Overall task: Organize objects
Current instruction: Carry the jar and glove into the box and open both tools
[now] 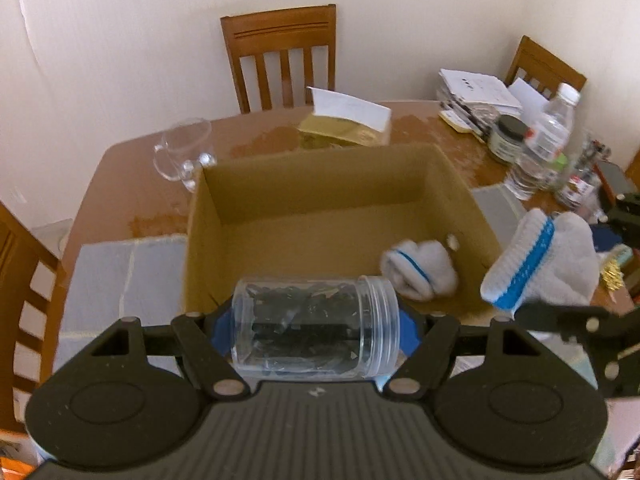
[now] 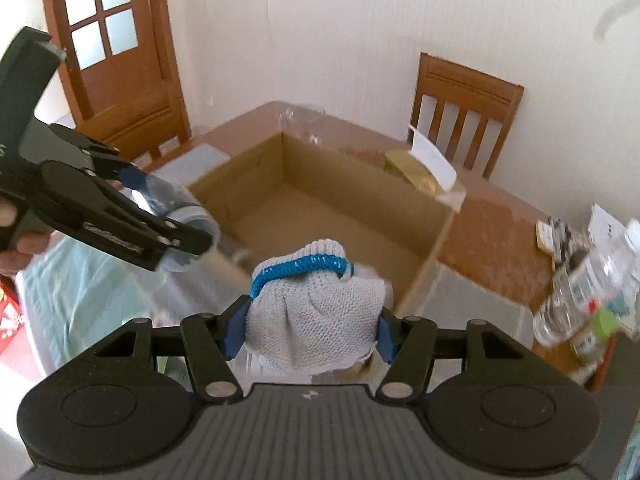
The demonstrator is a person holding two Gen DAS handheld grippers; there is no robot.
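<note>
Evidently both hands are mid-carry toward the cardboard box (image 1: 320,208), which sits open on the table (image 1: 120,184) with one rolled grey glove (image 1: 420,272) already lying in its corner at about four o'clock in the left wrist view. The left claw (image 1: 316,330) is clamped on a clear plastic jar (image 1: 316,328) lying sideways between its blue pads, dark small parts visible inside (too blurred to name), and it hangs just over the box's near wall. The right claw (image 2: 310,330) is closed tight on a second grey glove with a blue cuff band (image 2: 316,300), held above the near edge of the box at about six o'clock in its own view.

My reading is that the step in hand is delivery: both items are lifted and aligned with the box, neither yet released. The next move probably calls for bringing each load in over the open interior, lowering it clear of the walls, then parting the pads; the jar looks likely to roll on its side, so a low set-down would suit it. A glass mug (image 1: 182,152) stands just beyond the box at eleven o'clock, water bottles (image 1: 544,140) at two.
</note>
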